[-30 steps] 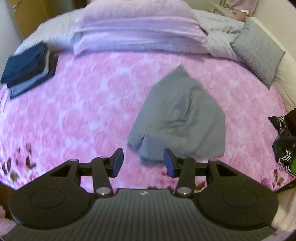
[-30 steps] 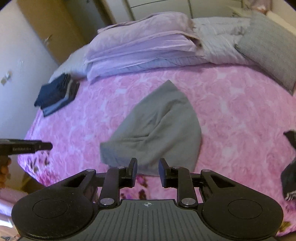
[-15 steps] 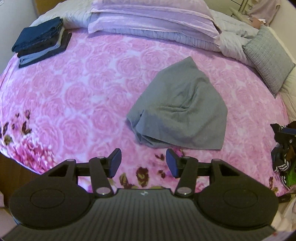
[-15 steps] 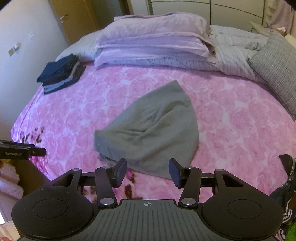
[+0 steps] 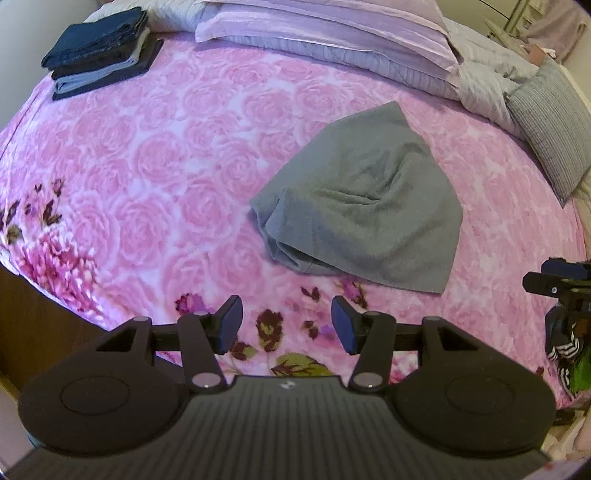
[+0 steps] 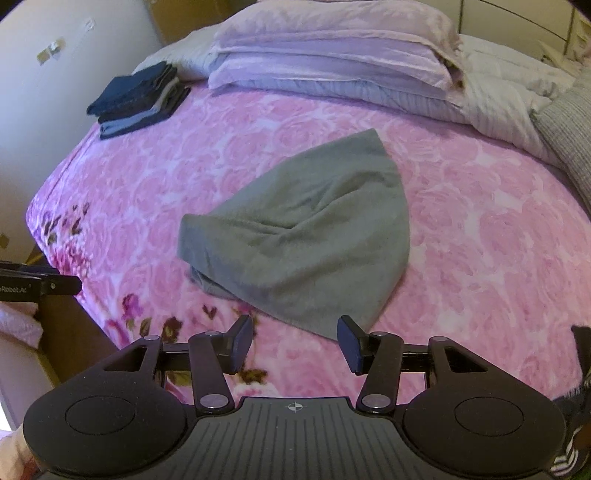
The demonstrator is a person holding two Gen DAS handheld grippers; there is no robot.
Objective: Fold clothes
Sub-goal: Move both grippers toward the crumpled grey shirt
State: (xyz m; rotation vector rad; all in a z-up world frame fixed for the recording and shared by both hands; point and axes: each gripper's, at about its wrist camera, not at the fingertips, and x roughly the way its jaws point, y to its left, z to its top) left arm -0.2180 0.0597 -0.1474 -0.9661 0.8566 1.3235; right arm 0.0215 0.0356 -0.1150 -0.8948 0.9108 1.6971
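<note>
A grey garment (image 5: 365, 206) (image 6: 306, 236) lies loosely doubled over on the pink rose-patterned bedspread (image 5: 147, 166) (image 6: 498, 258), its layered edges showing at the near left. My left gripper (image 5: 286, 323) hangs open over the bed's near edge, short of the garment, with nothing between its fingers. My right gripper (image 6: 295, 341) is open too, just in front of the garment's near corner and not touching it. Each view catches the tip of the other gripper at its side edge.
A stack of folded dark blue and grey clothes (image 5: 99, 48) (image 6: 140, 99) sits at the far left corner. Lilac pillows (image 5: 332, 29) (image 6: 332, 48), a pale duvet and a grey cushion (image 5: 554, 118) line the far side. A dark striped clothes heap (image 5: 565, 347) lies at the right.
Both grippers came down nearer the bed's near edge and the views levelled out. The right gripper's jaws spread from narrow to wide. The grey garment has not moved.
</note>
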